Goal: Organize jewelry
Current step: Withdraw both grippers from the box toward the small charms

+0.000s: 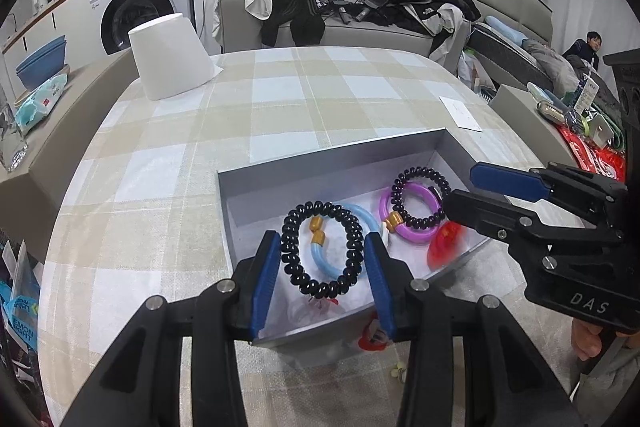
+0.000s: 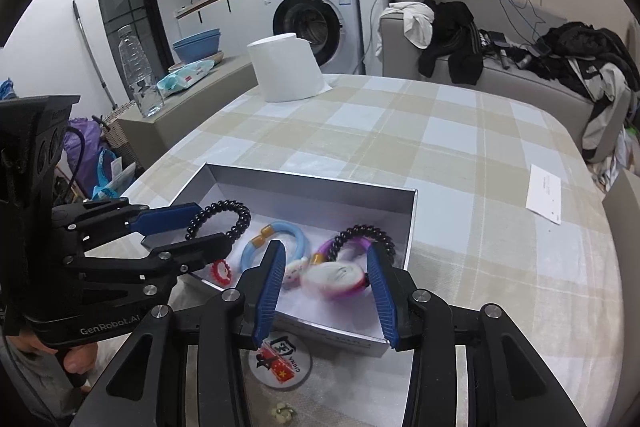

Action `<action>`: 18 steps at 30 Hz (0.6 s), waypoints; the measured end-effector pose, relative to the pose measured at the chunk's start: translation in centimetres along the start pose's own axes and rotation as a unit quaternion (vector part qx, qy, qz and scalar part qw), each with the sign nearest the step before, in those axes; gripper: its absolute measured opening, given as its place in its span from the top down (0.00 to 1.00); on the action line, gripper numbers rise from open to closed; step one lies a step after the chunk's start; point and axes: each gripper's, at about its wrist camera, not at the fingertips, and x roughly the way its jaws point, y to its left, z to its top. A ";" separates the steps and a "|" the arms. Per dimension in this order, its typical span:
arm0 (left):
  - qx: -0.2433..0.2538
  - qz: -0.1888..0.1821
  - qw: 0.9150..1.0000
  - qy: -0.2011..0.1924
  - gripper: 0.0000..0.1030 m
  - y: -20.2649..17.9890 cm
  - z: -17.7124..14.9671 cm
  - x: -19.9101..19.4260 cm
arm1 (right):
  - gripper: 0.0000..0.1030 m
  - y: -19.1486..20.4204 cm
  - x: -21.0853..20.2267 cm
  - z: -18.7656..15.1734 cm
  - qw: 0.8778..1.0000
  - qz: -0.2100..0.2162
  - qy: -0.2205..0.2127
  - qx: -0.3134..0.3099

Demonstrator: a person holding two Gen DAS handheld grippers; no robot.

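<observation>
A silver box on the checked tablecloth holds a black bead bracelet, a light blue bangle, a purple bangle under a second black bead bracelet, and a red piece. My left gripper is open over the box's near left part, empty. My right gripper is open over the box's right part; a blurred white-and-pink object lies between its fingers.
A round badge and a small pale flower piece lie on the cloth in front of the box, with a red trinket by its near wall. A white paper roll stands far left; a paper slip lies right.
</observation>
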 end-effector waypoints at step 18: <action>-0.024 0.020 0.999 -0.010 0.05 1.0 -1.2 -3.4 | 0.00 -0.2 -4.4 -2.8 1.000 -0.016 -0.011 -0.011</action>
